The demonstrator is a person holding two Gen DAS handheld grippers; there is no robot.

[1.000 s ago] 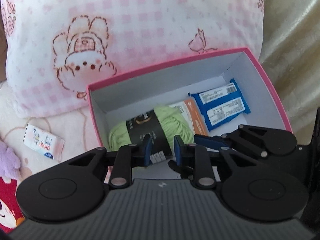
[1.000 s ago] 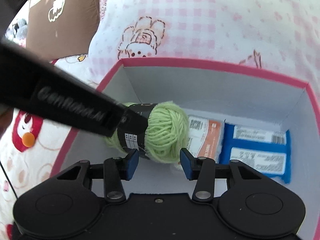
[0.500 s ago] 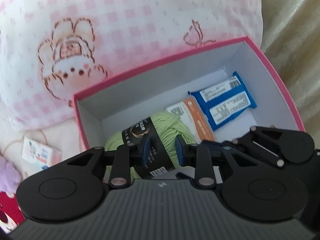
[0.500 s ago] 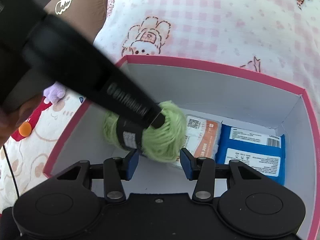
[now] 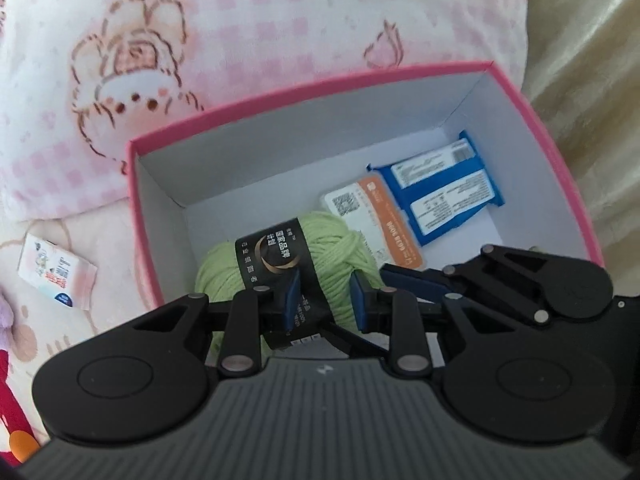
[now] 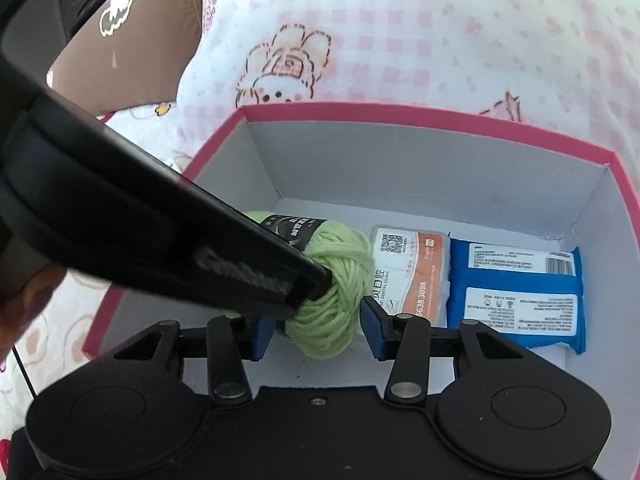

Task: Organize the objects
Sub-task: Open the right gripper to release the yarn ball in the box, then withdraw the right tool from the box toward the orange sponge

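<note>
A light green yarn ball with a black label sits low inside the pink box, at its left end. My left gripper is shut on the yarn, its blue pads pressing the labelled middle. In the right wrist view one of the left gripper's fingers crosses from the left onto the yarn. My right gripper stands open, with the yarn's near end between its pads. One of its fingers reaches in from the right.
An orange and white pack and a blue pack lie flat in the box's right half. A pink checked pillow backs the box. A small white pack lies on the bedding to the left, and beige fabric hangs to the right.
The left gripper has shifted a little and turned the yarn inside the box, bringing it slightly nearer the right gripper's pads. The right gripper has stayed put.
</note>
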